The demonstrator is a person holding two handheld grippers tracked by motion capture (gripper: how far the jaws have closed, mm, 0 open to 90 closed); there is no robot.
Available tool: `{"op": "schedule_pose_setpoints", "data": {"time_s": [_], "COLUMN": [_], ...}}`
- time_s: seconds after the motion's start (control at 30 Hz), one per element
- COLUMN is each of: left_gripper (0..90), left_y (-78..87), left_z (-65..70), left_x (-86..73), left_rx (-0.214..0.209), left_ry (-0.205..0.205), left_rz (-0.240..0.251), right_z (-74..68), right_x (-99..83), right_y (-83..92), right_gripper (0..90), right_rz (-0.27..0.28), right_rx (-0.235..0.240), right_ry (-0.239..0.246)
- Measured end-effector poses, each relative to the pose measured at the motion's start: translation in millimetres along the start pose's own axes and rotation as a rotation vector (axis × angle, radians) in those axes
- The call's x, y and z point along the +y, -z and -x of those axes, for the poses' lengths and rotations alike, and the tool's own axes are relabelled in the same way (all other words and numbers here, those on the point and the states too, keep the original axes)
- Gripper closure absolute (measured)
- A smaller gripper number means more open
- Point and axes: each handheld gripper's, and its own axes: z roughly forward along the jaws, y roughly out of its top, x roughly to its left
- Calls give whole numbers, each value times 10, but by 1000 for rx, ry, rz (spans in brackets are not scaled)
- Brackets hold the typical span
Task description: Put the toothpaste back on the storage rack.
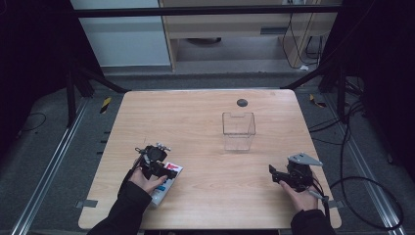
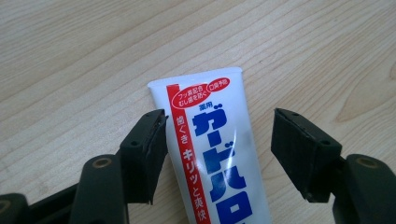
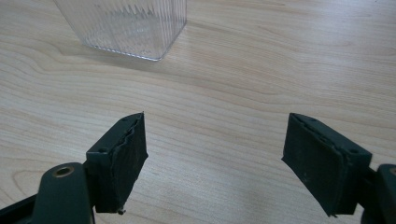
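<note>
A person sits at a light wooden table (image 1: 210, 147), holding a pair of black tongs in each hand.

The left tongs (image 2: 219, 149) hang over a white toothpaste tube (image 2: 215, 154) that lies flat on the table. Its jaws are spread wide, one on each side of the tube. One jaw sits right at the tube's edge, though whether it touches cannot be told; the other is clear of it. Nothing is gripped. The tube's flat crimped end points away from the tongs. Large blue Japanese letters run along the tube, beside a red stripe with white Japanese writing. Near the crimped end are two red ovals with small white Japanese text. From above, the left tongs (image 1: 157, 164) are over the tube (image 1: 166, 183), near the table's front left.

The right tongs (image 3: 215, 158) are also wide open and hold nothing, with bare wood between the jaws. Ahead of them, well apart, stands a clear ribbed plastic box (image 3: 126, 25). From above, the right tongs (image 1: 276, 175) are near the front right, and the box (image 1: 239, 131) stands upright beyond them. A small dark disc (image 1: 242, 102) lies past the box.
</note>
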Motion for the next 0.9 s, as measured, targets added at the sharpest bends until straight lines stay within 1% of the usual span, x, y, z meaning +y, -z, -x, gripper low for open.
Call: {"op": "schedule_pose_setpoints", "data": {"time_s": [0.5, 0.53, 0.63, 0.83, 0.9], "left_gripper": [346, 344, 342, 317, 314], "left_y": [-100, -106, -136, -195, -200], "left_z": [-31, -35, -51, -74, -71], "left_x": [-4, -5, -9, -17, -14], "left_rx": [-3, -3, -2, -17, -13], "left_ry": [7, 8, 11, 19, 16], "left_rz": [-43, -45, -56, -68, -68], "right_z": [-3, 2, -2, -2, -2], "right_x": [-2, -3, -1, 1, 2], "right_y": [-14, -20, -20, -24, -26], "right_gripper": [213, 213, 213, 212, 212], "right_rz": [-12, -14, -17, -14, -15], "right_rx": [5, 5, 9, 5, 5], "right_ry": [3, 10, 3, 8, 8]}}
